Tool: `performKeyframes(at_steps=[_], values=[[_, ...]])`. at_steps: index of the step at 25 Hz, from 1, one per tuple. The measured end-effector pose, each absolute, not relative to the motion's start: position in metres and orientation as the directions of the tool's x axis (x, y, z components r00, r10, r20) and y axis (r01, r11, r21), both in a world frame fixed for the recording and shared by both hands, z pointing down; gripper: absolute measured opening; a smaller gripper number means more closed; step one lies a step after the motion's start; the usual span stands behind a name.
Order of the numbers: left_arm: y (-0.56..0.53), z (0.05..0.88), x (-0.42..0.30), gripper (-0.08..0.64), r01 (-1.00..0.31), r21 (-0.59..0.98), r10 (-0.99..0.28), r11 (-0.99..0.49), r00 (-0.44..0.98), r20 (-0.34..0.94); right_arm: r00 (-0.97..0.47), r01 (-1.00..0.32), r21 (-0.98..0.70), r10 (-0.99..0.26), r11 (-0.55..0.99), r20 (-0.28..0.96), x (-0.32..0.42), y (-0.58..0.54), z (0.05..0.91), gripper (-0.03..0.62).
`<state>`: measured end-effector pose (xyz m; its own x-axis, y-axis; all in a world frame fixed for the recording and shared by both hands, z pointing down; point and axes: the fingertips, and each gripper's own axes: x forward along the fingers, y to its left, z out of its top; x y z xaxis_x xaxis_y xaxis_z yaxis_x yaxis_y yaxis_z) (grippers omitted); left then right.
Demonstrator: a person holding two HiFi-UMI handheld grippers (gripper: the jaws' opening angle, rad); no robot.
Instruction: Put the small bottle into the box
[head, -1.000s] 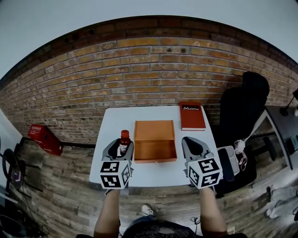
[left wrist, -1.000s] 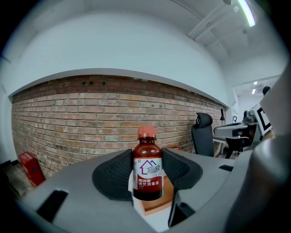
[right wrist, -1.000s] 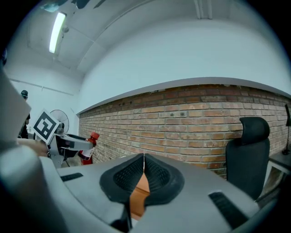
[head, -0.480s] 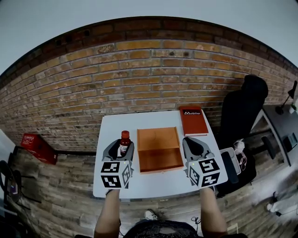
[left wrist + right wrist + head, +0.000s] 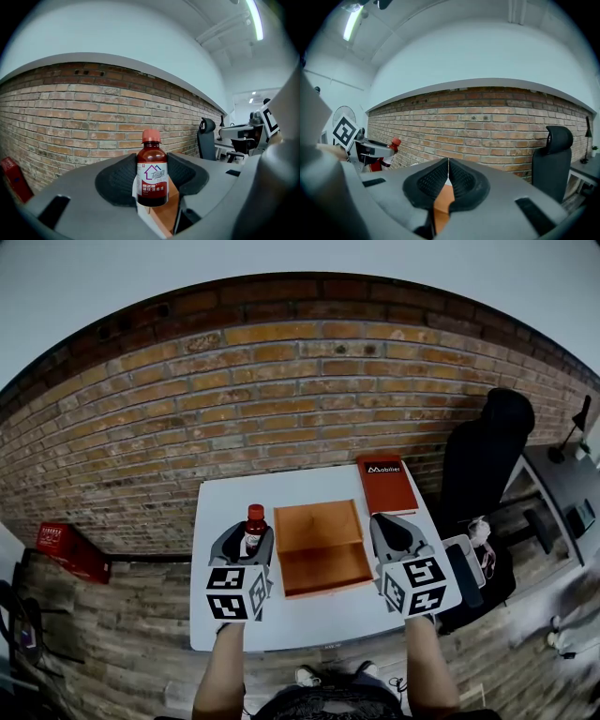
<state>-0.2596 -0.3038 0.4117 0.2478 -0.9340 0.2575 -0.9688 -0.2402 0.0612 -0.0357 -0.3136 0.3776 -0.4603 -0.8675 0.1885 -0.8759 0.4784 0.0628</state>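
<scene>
At table's left front, just beside the box's left wall: left gripper (image 5: 247, 538) clamped on the small bottle (image 5: 152, 173), pads pressing its brown body at label height from both sides. Grip looks square; the bottle does not lean.

Right gripper (image 5: 393, 534) at the box's right side, jaws closed together, nothing between them.

Box (image 5: 326, 564) is orange, open, shallow, and sits mid-table (image 5: 309, 617). Red book (image 5: 386, 482) lies beyond it, well out of the way.

Step in hand, as I judge it: carry the bottle rightward over the left wall, then lower it into the box.
- Keep the base above the rim while crossing; a clipped wall could shove the light box.
- Hold the pinch firm and level; no wrist roll.
- Aim for the open floor, away from the walls, so the jaws have room to part.
- Release only once the base rests on the floor.
- Right gripper could steady the box if it slides.

Orientation: bottle upright, long axis vertical, red cap up, label facing back toward the left gripper's camera.
</scene>
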Motion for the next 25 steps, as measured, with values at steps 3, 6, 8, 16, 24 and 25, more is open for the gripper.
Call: performKeyframes(at_steps=[3, 6, 8, 16, 24, 25], values=[[-0.307, 0.414, -0.255, 0.218, -0.968, 0.056, -0.931, -0.246, 0.252, 0.265, -0.455, -0.880, 0.059, -0.871, 0.472, 0.184, -0.030, -0.318, 0.378, 0.021], [-0.311, 0.415, -0.250, 0.218, -0.969, 0.050, -0.931, -0.243, 0.248, 0.267, -0.460, -0.878, 0.054, -0.870, 0.476, 0.180, -0.025, -0.323, 0.379, 0.021], [-0.314, 0.414, -0.246, 0.218, -0.971, 0.047, -0.934, -0.236, 0.240, 0.265, -0.467, -0.875, 0.052, -0.866, 0.482, 0.178, -0.021, -0.327, 0.379, 0.021], [-0.330, 0.407, -0.224, 0.218, -0.980, 0.029, -0.945, -0.198, 0.198, 0.262, -0.500, -0.858, 0.037, -0.850, 0.512, 0.164, 0.004, -0.352, 0.377, 0.021], [-0.342, 0.405, -0.199, 0.218, -0.985, 0.006, -0.949, -0.175, 0.170, 0.267, -0.528, -0.843, 0.025, -0.835, 0.538, 0.154, 0.029, -0.370, 0.377, 0.021], [-0.343, 0.404, -0.197, 0.218, -0.985, 0.005, -0.949, -0.174, 0.168, 0.268, -0.530, -0.842, 0.025, -0.834, 0.539, 0.152, 0.031, -0.372, 0.376, 0.021]])
